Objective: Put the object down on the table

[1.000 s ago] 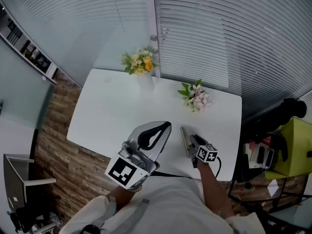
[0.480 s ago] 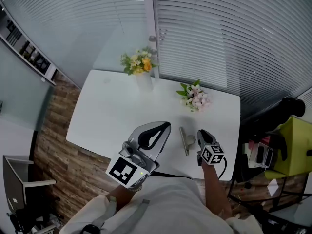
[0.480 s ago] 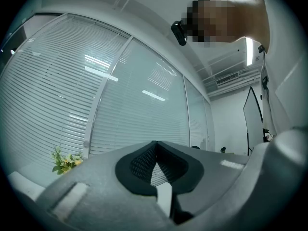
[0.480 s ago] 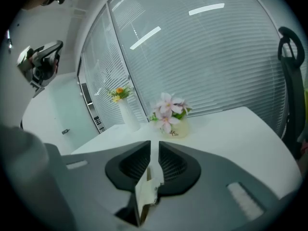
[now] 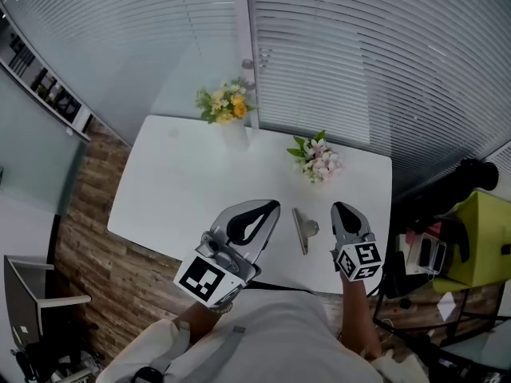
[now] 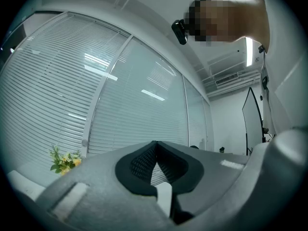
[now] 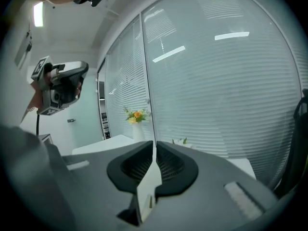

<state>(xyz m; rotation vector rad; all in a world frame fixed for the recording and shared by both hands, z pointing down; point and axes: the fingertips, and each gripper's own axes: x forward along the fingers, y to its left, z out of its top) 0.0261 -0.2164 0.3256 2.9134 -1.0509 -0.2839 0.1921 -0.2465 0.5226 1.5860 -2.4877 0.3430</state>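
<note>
Where the white table [image 5: 184, 182] meets the blinds [image 5: 383, 62], two containers stand. Far side, centre: a tall white vase [image 5: 238, 134] holding yellow and orange flowers [image 5: 226, 102] with green leaves. To its right and nearer the person: a low bunch of pink and white flowers [image 5: 319, 159]; from above the blooms cover their pot, so its kind cannot be told.

Task item: a flat grey metal object [image 5: 302, 228], long and narrow with a small tab on its right side. It lies on the table near the front edge, resting on its own.

Position relative to the tools: the object lies between the left gripper [image 5: 267, 206] and the right gripper [image 5: 343, 207], just beside each, touched by neither. Both grippers are raised above the table top.

Left gripper view: the dark ribbed pads [image 6: 139, 162] meet at the tips, nothing between them; the view looks up at blinds and ceiling, with the yellow flowers low at the left.

Right gripper view: jaws drawn together to a hairline slit, nothing gripped. The vase shows beyond them, and the left gripper at the upper left.
</note>
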